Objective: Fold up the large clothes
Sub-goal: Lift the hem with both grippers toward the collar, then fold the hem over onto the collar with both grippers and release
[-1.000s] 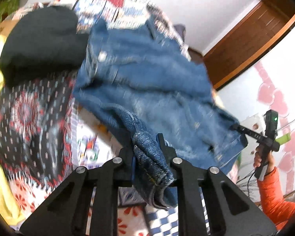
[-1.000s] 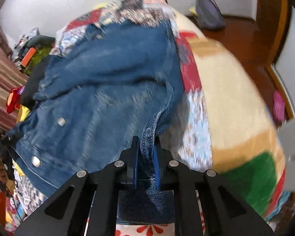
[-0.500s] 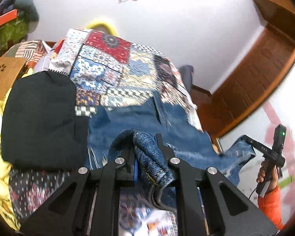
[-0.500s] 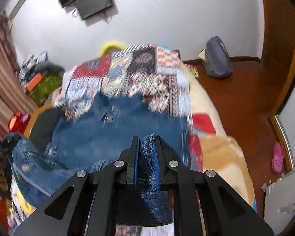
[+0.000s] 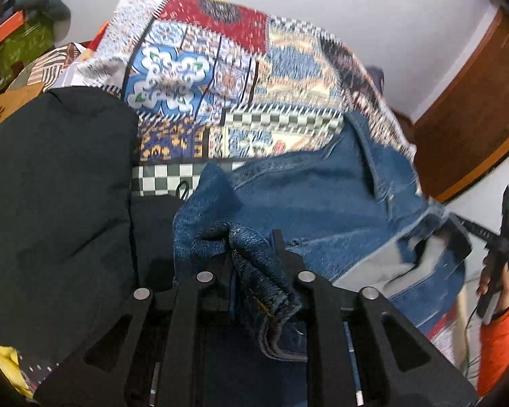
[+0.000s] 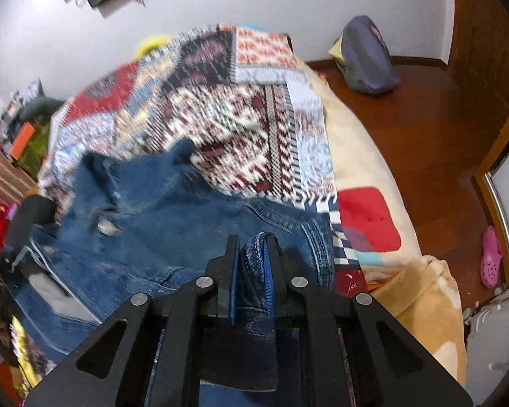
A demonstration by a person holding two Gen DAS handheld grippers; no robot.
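A blue denim jacket point(image 5: 322, 200) lies across a patchwork quilt point(image 5: 220, 68) on a bed; it also shows in the right wrist view point(image 6: 173, 224). My left gripper point(image 5: 252, 247) is shut on a bunched denim edge of the jacket. My right gripper point(image 6: 251, 254) is shut on another denim edge at the jacket's right side. The right gripper also shows at the far right of the left wrist view point(image 5: 458, 234), with denim hanging from it. The cloth under both grippers is hidden by the fingers.
A black padded garment point(image 5: 54, 196) lies left of the jacket. The quilt point(image 6: 241, 108) covers the far bed, a beige blanket point(image 6: 363, 156) its right side. A purple backpack point(image 6: 366, 57) and a pink shoe point(image 6: 490, 257) are on the wooden floor.
Both grippers have come down and forward with the denim. The jacket, earlier lifted and spread, now lies lower on the quilt with its near part doubled toward the far part.
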